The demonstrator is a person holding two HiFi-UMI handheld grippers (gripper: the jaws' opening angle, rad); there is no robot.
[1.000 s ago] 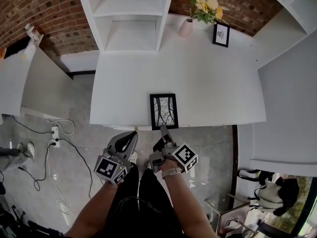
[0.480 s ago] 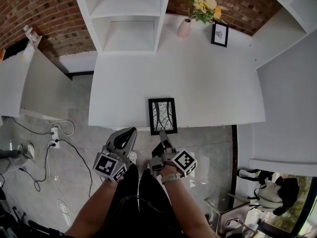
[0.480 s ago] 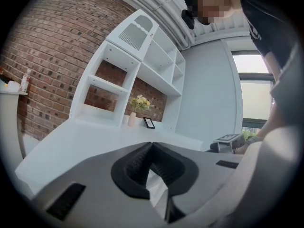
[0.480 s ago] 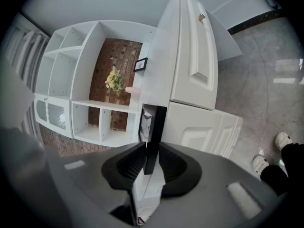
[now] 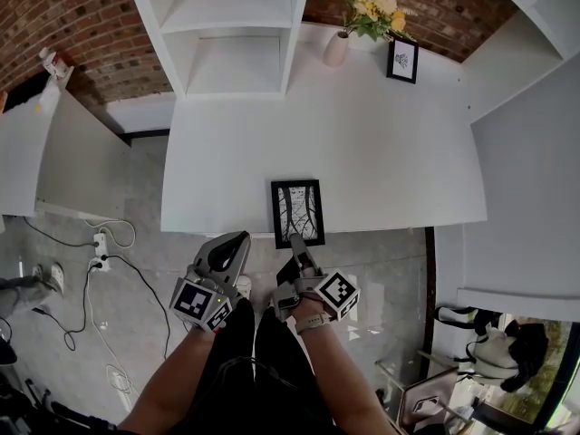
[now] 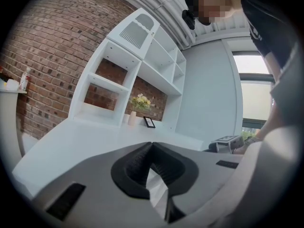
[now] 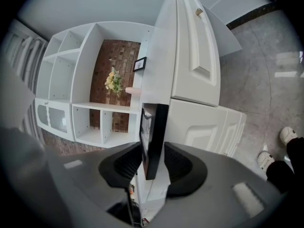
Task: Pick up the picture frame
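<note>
My right tool has just been opening wide, with the flat black picture frame between its jaws. My left tool, left of the frame, is closed.

Left gripper fingers together, empty; right gripper fingers have just been parting, frame loose between them; forearms side by side

Picture frame lies flat on table at the front edge, poking past it a bit. Far back: vase w/ flowers — small frame just right of it. Shelf unit at back left — cabinet along table's right.
</note>
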